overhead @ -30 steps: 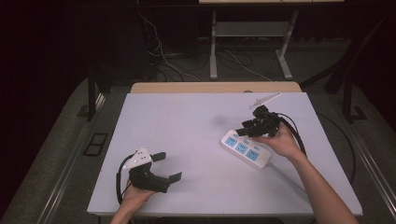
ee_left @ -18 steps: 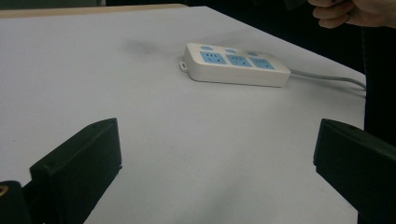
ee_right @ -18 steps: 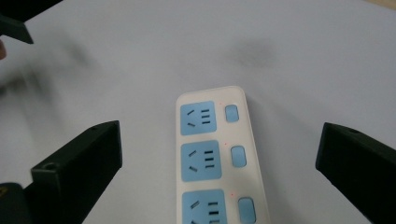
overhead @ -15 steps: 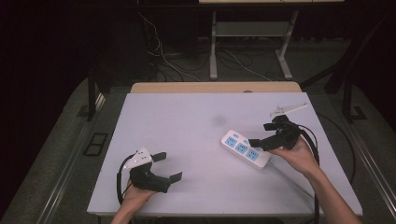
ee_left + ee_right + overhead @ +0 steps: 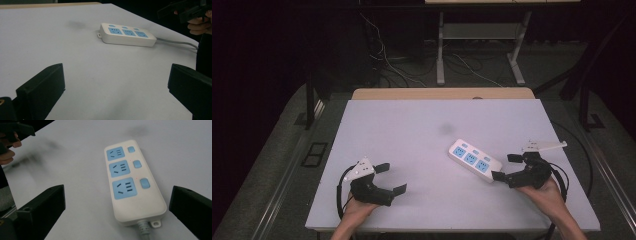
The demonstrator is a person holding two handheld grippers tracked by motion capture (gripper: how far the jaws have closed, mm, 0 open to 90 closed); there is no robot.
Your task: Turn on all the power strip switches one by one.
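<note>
Two open claws, one power strip between them

Both grippers sit at the near edge of the table, each with its jaws spread wide and nothing between them. The left gripper rests well to the left of the power strip, with bare tabletop between. The right gripper is just beside the strip's cord end, on its right, with one jaw tip close to the casing; whether it touches I cannot tell from above.

The strip lies flat and slantwise on the right half of the table, three blue sockets up, each with a small blue switch beside it. It looks like a rigid plastic shell, smooth and a little glossy, so I would expect it to be light, stiff and inclined to slip under hard pads. Gripping across its two long sides near the middle seems the surest hold; the rounded corners offer less. Its grey cord leaves the end nearest the right gripper and runs off toward the table edge, and it may drag or tug if the strip is lifted.

Under the strip, the white table is matte and plain, with one faint dark smudge just beyond the strip. Farther back, a wooden edge borders the table. Beyond that the room is dark, with grey carpet, loose cables on the floor and the metal legs of another table.
</note>
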